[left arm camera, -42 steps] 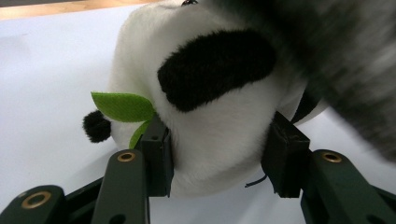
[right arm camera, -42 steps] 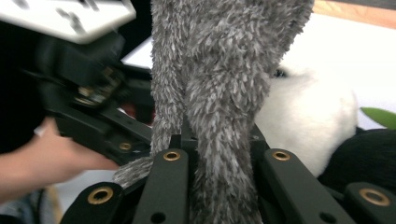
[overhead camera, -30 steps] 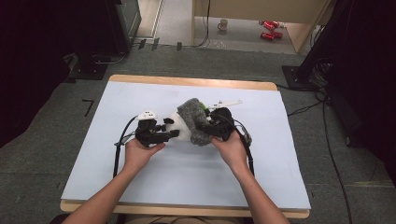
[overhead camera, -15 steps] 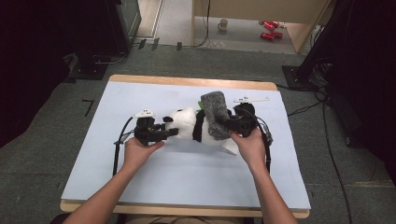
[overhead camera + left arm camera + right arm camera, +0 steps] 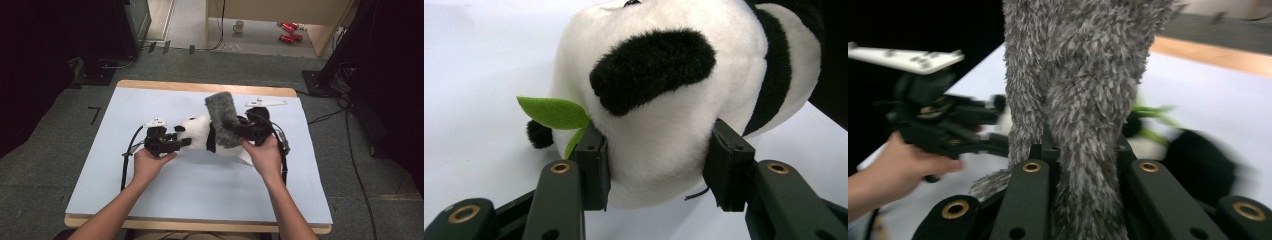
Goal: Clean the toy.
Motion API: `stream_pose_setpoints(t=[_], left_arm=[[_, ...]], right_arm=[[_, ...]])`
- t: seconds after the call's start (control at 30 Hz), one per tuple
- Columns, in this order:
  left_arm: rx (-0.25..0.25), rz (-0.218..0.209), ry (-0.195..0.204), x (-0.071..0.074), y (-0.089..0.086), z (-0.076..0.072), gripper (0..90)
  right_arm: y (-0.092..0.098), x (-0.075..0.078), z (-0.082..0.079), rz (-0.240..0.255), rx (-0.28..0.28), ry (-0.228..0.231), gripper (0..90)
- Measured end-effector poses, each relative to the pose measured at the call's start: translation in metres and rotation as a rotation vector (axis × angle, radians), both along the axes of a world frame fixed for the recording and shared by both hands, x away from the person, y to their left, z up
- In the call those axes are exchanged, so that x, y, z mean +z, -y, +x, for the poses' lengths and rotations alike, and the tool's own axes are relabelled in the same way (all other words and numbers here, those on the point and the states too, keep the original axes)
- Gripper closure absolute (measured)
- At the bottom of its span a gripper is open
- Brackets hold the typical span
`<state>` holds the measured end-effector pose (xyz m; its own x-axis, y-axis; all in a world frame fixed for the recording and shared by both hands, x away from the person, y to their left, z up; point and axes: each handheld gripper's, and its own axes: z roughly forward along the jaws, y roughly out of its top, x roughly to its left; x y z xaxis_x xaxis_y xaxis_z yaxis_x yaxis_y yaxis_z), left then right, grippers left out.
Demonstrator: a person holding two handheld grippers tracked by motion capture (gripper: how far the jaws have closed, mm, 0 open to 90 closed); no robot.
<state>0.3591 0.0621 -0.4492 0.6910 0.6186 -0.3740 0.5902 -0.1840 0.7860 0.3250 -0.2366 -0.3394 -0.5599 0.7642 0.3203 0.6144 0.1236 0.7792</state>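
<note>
The left gripper clamps the head of a plush panda, pads pressed into the white fur low in its own view, beside a green felt leaf. At the high view's centre the right gripper pinches a shaggy grey cloth over the panda on the pale blue table.
</note>
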Motion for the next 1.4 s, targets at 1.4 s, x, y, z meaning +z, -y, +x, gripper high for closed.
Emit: stream_pose_setpoints(t=[1.4], left_arm=[[-0.030,0.007,0.004,-0.001,0.002,0.005,51.7]], right_arm=[[0.045,-0.038,0.018,0.001,-0.101,-0.082,78.5]])
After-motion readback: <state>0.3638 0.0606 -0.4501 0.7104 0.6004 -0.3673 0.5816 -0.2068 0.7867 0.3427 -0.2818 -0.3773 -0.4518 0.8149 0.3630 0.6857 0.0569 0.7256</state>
